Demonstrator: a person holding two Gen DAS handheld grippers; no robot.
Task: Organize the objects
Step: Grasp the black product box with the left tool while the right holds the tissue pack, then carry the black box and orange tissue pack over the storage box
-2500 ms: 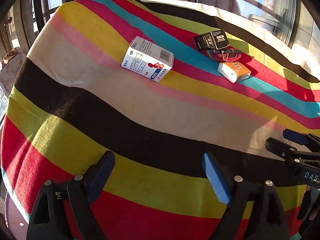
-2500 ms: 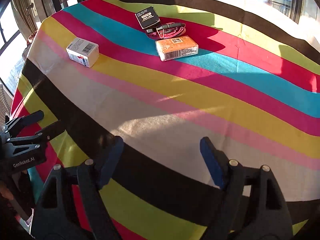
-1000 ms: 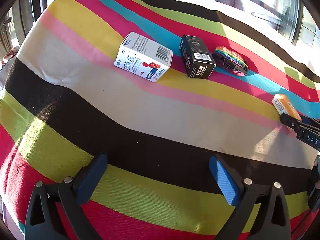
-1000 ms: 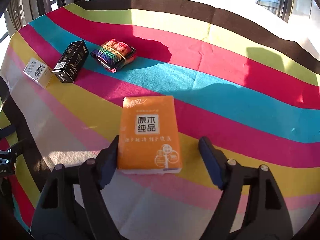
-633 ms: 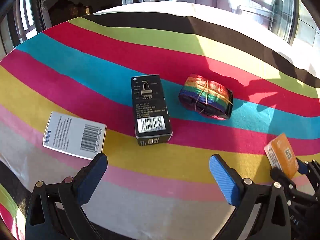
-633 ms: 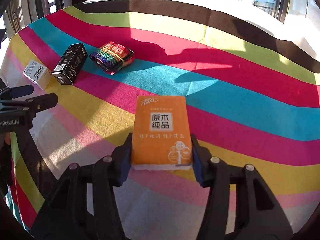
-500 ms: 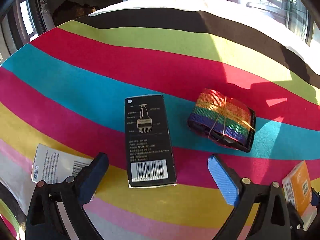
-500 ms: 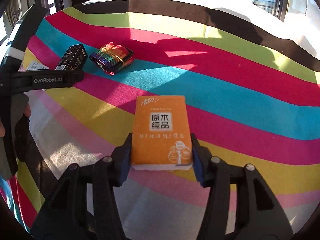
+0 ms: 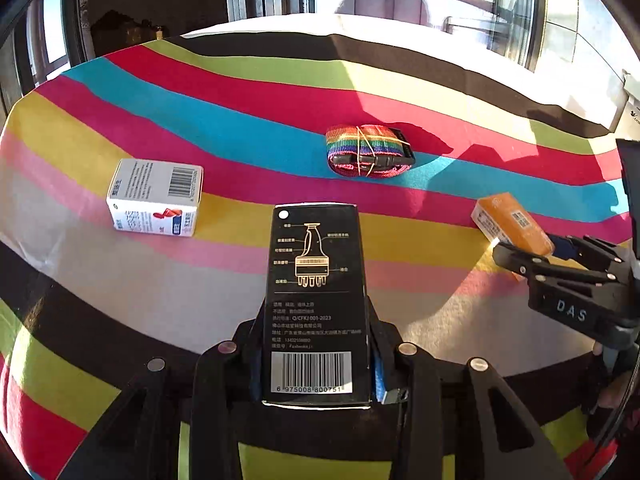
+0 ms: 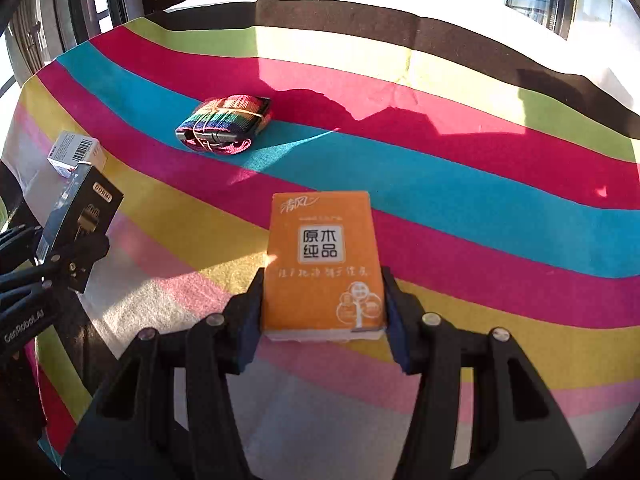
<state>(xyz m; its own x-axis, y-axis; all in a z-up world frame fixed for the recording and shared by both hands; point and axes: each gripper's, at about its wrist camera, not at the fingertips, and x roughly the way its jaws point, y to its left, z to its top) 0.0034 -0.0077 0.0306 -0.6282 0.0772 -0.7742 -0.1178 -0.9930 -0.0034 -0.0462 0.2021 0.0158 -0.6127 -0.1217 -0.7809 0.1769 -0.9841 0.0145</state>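
A black box (image 9: 316,300) is being gripped lengthwise between the fingers of the left gripper (image 9: 316,364), whose jaws are closing on its barcode end; its far end is being pointed out over the striped cloth (image 9: 248,136). An orange tissue pack (image 10: 323,264) is being clamped across its width by the fingers of the right gripper (image 10: 323,320), with most of the pack being left projecting beyond the fingertips. In the right wrist view the black box is being seen raised off the cloth, to the left of the right fingers.

Two items are being left ungripped on the cloth: a white box (image 9: 155,197), lying ahead and left of the left fingers, and a rainbow strap (image 9: 370,156), rolled and banded, lying well ahead and slightly right of them.

The task is being judged as partly advanced: two of four things are being held, none is being shown placed, and no destination is being shown.
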